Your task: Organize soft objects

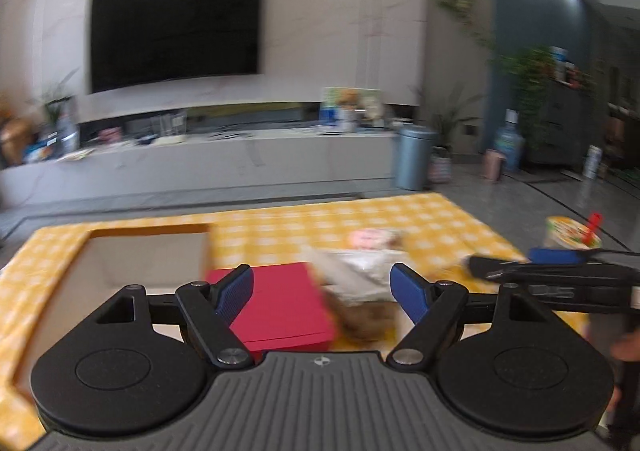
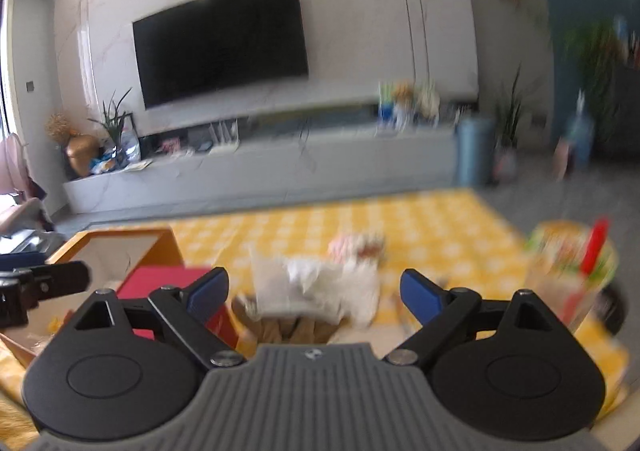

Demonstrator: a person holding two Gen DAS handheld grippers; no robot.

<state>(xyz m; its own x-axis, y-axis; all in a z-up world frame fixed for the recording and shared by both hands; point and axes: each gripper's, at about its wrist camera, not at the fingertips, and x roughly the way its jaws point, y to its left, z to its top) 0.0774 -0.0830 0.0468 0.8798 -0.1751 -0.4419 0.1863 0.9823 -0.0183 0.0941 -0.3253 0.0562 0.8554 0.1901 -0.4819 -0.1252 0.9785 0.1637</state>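
A blurred pile of soft things, a white cloth over a brown plush with a pink piece behind, lies on the yellow checked cloth. My left gripper hovers open just short of the pile, nothing between its blue pads. In the right wrist view the same white cloth and brown plush lie ahead of my right gripper, which is open and empty. That right gripper also shows at the right edge of the left wrist view.
A red box lies left of the pile, beside an open cardboard box. A printed cup with a red utensil stands at the right. Beyond the table are a TV wall, a low cabinet, a grey bin and plants.
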